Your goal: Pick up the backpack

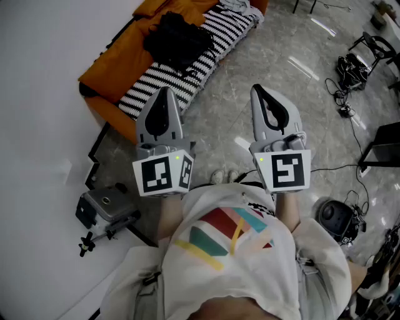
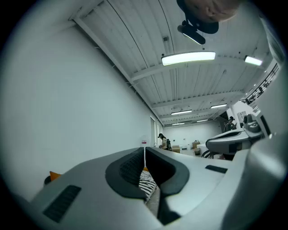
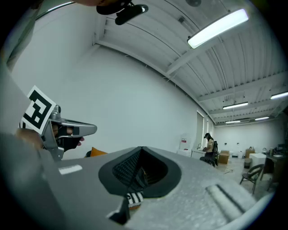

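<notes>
Though in view, backpack (image 1: pixel 177 39) heading unclear

Supporting surfaces, head view, bearings from the picture centre.

Orange sofa (image 1: pixel 112 62), 11 o'clock, set along the white wall. A black-and-white striped cover (image 1: pixel 187 65) lies over the floor-side half of its seat; the wall-side half shows bare orange. A black backpack (image 1: pixel 177 39) rests on the seat, partly on the cover, slumped. Pale crumpled cloth (image 1: pixel 240 7) lies at the sofa's far end, 12 o'clock.

Grey marbled floor (image 1: pixel 262 62), glossy with light reflections. On it: tangled black cables (image 1: pixel 350 69) at 2 o'clock; a round black device (image 1: pixel 336 217) at 4 o'clock; a grey boxy unit (image 1: pixel 106 205) at 8 o'clock, near the wall.
</notes>
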A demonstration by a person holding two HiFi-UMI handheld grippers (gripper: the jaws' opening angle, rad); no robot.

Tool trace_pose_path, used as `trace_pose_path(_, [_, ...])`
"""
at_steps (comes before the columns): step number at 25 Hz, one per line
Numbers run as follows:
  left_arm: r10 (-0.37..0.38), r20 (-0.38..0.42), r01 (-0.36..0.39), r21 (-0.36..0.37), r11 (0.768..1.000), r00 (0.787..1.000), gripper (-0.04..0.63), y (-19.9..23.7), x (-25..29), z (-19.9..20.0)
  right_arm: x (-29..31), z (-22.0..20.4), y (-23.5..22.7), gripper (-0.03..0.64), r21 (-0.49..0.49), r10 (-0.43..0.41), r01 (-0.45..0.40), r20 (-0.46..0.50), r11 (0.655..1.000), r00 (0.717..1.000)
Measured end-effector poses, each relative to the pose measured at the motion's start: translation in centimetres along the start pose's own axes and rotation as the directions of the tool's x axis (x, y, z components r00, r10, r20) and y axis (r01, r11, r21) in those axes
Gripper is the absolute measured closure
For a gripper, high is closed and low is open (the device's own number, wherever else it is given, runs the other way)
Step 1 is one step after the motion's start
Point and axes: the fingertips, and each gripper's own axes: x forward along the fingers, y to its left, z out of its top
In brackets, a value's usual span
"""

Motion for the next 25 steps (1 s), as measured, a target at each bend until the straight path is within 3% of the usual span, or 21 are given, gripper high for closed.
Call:
trace_pose_path(13, [0.011,0.007,-0.011,0.010,1.000,1.000,0.575,-0.8,0.4,0.1,0.1,-0.4,-0.5,0.615,0.025,0.046,-0.046,0.018,0.999,0.999])
trace_pose_path(25, [0.081,0.017,-0.081,0.024,0.996,0.997,0.575,-2.6,1.0,0.1,-1.1,-2.2,-2.3,0.615,0.002,0.125,-0.125,0.008,0.992,0.992])
